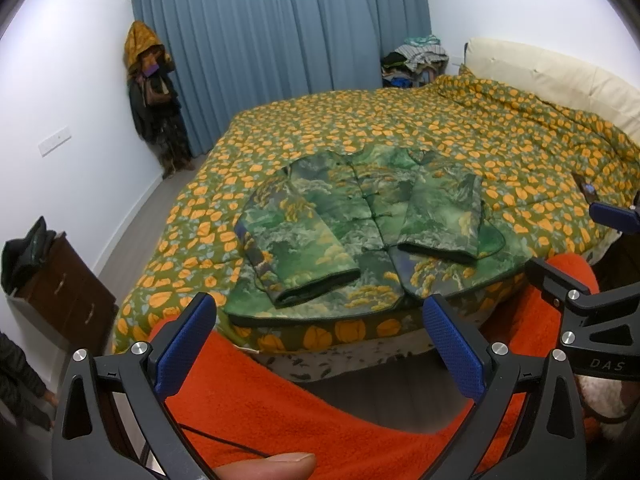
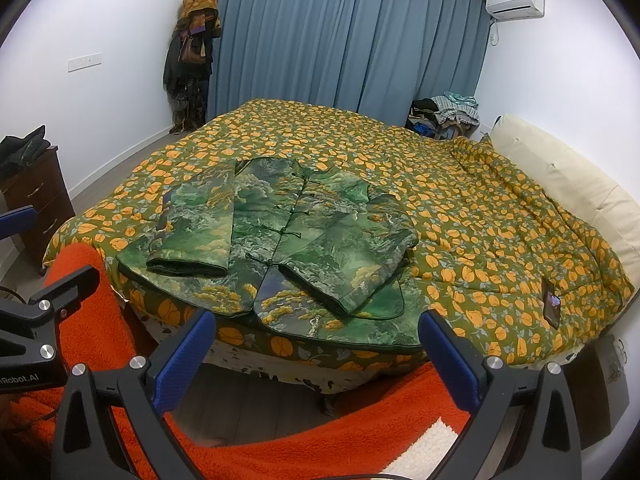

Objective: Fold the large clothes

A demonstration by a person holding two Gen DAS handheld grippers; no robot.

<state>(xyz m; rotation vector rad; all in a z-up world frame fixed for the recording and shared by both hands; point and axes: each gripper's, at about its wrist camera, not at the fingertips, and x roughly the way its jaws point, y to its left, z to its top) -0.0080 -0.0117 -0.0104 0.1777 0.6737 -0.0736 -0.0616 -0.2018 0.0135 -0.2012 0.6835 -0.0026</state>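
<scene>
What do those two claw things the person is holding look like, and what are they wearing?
Each claw, left and right, has a black angular frame with silver round bolts and two flat fingers faced with textured blue pads. White lettering marks the bodies: "DAS" on one, "Robot.AI" on the other. A thin black cable trails below the left one. The person wears fuzzy bright orange clothing.

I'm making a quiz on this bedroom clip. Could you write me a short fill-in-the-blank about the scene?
1. The green landscape-print padded jacket lies on the ____.
2. Both its sleeves are folded ____ its front.
3. The left claw and right claw are both ____.
4. The pleated curtains are ____.

Missing: bed; over; open; blue
</scene>
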